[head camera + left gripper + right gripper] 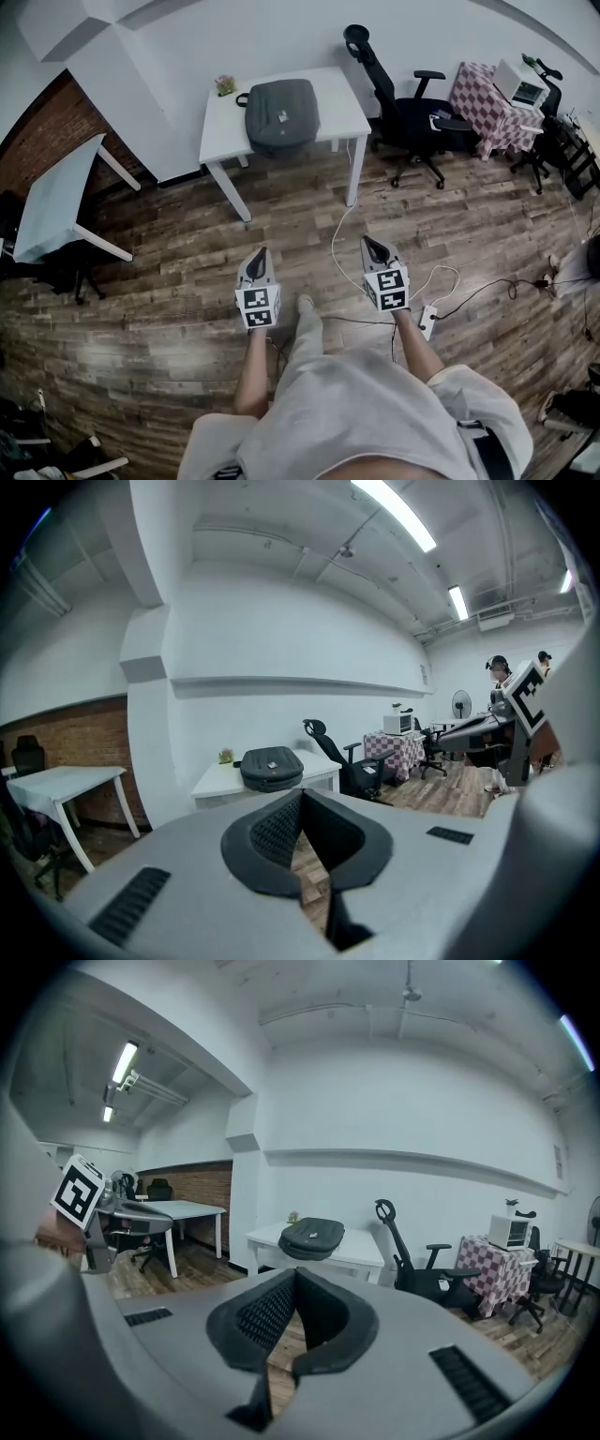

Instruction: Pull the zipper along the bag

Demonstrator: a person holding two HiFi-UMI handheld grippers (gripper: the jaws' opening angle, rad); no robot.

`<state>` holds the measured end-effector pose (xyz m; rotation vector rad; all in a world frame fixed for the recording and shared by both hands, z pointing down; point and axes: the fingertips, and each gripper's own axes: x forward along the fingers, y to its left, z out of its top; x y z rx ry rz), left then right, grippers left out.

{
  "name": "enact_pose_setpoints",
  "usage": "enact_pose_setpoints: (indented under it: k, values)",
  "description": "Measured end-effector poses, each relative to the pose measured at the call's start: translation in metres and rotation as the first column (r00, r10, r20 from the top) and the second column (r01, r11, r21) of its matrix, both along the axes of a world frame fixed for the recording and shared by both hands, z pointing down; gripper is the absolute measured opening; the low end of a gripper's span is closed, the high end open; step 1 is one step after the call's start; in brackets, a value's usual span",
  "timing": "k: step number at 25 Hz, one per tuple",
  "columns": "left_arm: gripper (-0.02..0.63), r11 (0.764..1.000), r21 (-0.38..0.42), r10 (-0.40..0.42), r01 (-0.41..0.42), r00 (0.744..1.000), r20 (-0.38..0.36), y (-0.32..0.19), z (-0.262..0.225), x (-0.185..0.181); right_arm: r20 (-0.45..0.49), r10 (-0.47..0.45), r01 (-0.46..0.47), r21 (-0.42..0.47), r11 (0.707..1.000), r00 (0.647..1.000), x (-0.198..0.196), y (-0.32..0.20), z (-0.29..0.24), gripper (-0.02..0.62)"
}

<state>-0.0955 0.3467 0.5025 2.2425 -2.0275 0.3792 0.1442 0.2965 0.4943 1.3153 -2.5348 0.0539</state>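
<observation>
Nearest the camera are the person's pale shorts (pixel 375 412) and both bare forearms reaching forward. The left gripper (pixel 260 257) and the right gripper (pixel 375 246) hang side by side over the floor, apart from each other. Each has its jaws pressed fully together with nothing between them.

Below them is a plank floor (pixel 169 253) of mixed dark and light wood. A white cable (pixel 339 253) runs across it to a power strip (pixel 427 321) just beside the right forearm.

Well ahead of both grippers stands a white table (pixel 328 94) against the wall. The dark grey bag (pixel 281 114) lies flat on its top, with neither gripper on it. Its zipper is too small to make out from here. A small potted plant (pixel 225 85) sits at the table's back left corner.

To the right of the table is a black office chair (pixel 403 103). Beyond the chair is a red-and-white checked cloth (pixel 478 103) with a white appliance (pixel 520 84) on it, possibly a microwave. On the left, a second white table (pixel 56 197) stands near a brick wall (pixel 47 131). The remaining walls are plain white, and strip lights (pixel 394 513) run along the ceiling.
</observation>
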Motion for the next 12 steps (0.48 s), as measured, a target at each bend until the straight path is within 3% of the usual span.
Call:
enact_pose_setpoints:
  k: [12]
  values:
    - [0.026,0.998,0.015,0.066,-0.066,0.998,-0.014,-0.171,-0.012,-0.063,-0.015,0.045,-0.045,0.015,0.999,0.999,-0.067,-0.152,-0.018,0.014]
